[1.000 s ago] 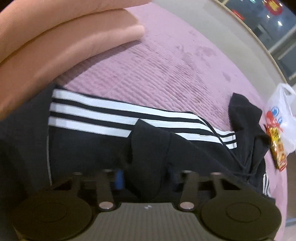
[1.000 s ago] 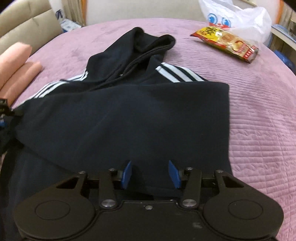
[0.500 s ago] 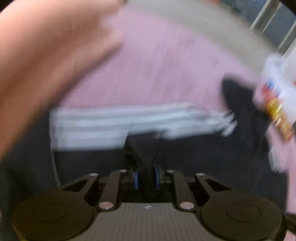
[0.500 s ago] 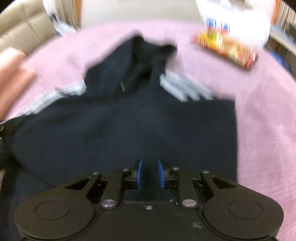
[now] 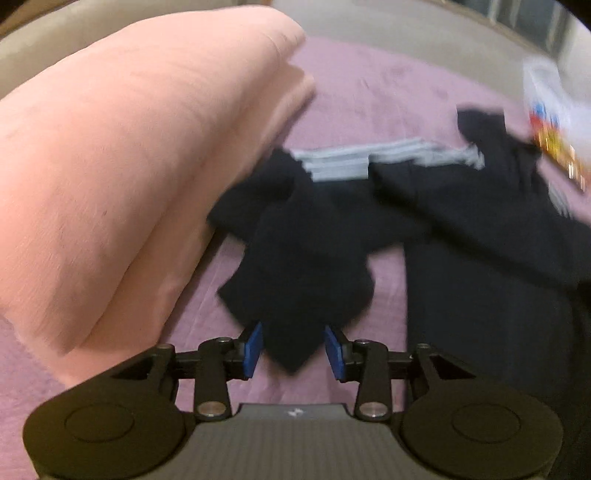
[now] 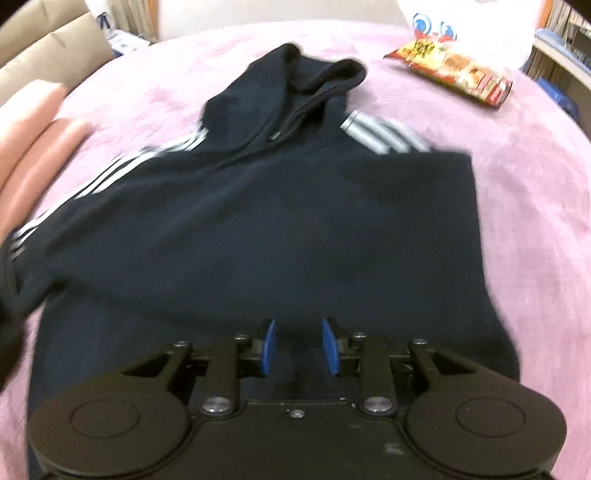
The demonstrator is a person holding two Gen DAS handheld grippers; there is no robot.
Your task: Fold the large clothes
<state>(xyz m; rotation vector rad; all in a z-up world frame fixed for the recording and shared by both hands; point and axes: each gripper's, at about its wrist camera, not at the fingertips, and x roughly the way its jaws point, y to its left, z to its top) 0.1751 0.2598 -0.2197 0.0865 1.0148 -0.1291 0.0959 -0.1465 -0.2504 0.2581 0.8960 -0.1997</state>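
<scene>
While the left tool (image 5: 293, 350) lets its jaws spread, a dark sleeve end (image 5: 295, 295) of the hoodie (image 6: 258, 229) hangs between the blue pads (image 5: 254, 347) without being pressed, so the cloth looks freshly let go or about to slip out. The right tool (image 6: 299, 345) is opening too, its jaws a modest way apart over the hoodie's lower body, with fabric beneath them but none clearly pinched.

Judging by that, the step in hand is folding the sleeve inward. The hoodie lies flat on the pink bed cover (image 6: 535, 221), hood (image 6: 295, 77) pointing away, with the right sleeve apparently already tucked across the body. The next move probably calls for laying this left sleeve flat over the chest, then taking the hem with both tools and bringing it up toward the hood. Motion blur makes the exact lie of the sleeve hard to read.

Counted: two tools; one hoodie with one hood, and white stripes on each shoulder, three on the left; one folded peach blanket (image 5: 122, 177) just beside the sleeve; one snack packet (image 6: 454, 70) and one white plastic bag (image 6: 476, 26) at the far edge of the bed, well apart from the garment.
</scene>
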